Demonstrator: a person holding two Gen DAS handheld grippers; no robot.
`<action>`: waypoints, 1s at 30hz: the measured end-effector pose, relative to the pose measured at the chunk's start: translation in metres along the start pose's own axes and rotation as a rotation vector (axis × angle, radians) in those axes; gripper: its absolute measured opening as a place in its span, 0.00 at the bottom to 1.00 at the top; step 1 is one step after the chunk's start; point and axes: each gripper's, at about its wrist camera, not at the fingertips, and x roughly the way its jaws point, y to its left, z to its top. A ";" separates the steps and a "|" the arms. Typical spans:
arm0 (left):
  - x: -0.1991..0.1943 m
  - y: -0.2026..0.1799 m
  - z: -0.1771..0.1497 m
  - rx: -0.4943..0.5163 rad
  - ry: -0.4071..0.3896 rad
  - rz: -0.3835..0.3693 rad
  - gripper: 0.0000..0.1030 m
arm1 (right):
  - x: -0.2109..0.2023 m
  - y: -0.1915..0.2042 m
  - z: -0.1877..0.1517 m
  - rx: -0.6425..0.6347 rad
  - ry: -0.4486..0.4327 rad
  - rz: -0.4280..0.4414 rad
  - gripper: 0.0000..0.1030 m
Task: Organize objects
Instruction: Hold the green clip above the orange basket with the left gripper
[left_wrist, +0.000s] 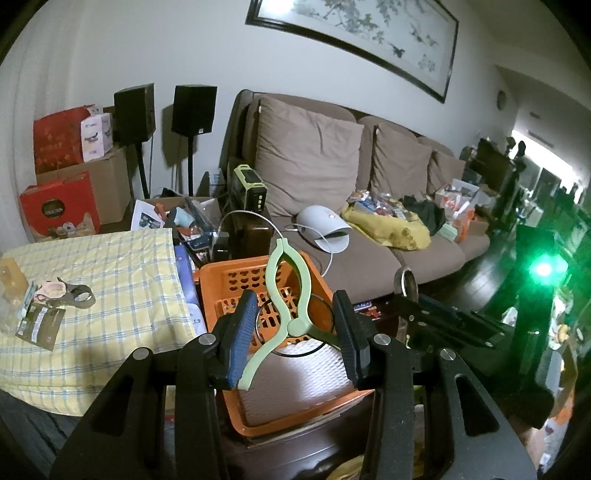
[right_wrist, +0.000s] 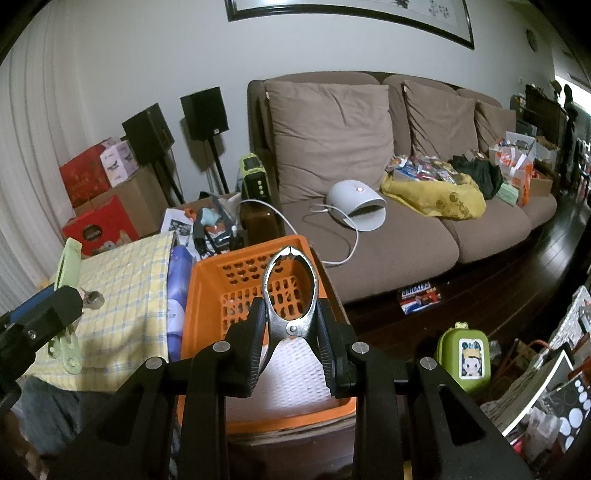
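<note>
Above an orange basket (left_wrist: 221, 280), pale green plastic tongs (left_wrist: 284, 295) stand nearly upright between the pads of the left gripper (left_wrist: 295, 332), their closed tip at twelve o'clock; one handle touches the blue left pad (left_wrist: 242, 332), while whether the other pad presses on them cannot be told. At three o'clock from them the right gripper (right_wrist: 291, 332) is clamped on the handles of a steel nutcracker-style tong (right_wrist: 290, 291), its toothed oval jaws pointing to twelve o'clock over the same basket, which holds a white padded sheet (right_wrist: 295, 373). At nine o'clock from the basket lies a yellow checked cloth (left_wrist: 110, 266) bearing a grey metal tool (left_wrist: 75, 295) and packets (left_wrist: 40, 325). Beyond, at twelve o'clock, a brown sofa (right_wrist: 369, 236) carries a white domed device (right_wrist: 356, 206) and a yellow bag (right_wrist: 443, 206). At four o'clock in the right wrist view sits a green box (right_wrist: 463, 358).
</note>
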 end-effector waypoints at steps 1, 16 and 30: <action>0.000 -0.001 0.000 0.001 -0.002 0.000 0.38 | 0.001 0.000 -0.001 0.000 0.001 0.000 0.26; 0.009 -0.008 -0.001 0.001 0.026 0.037 0.38 | 0.001 0.000 0.000 -0.004 0.006 0.005 0.26; 0.011 -0.026 -0.003 0.030 0.046 0.007 0.38 | 0.003 0.008 -0.001 -0.021 0.007 0.007 0.26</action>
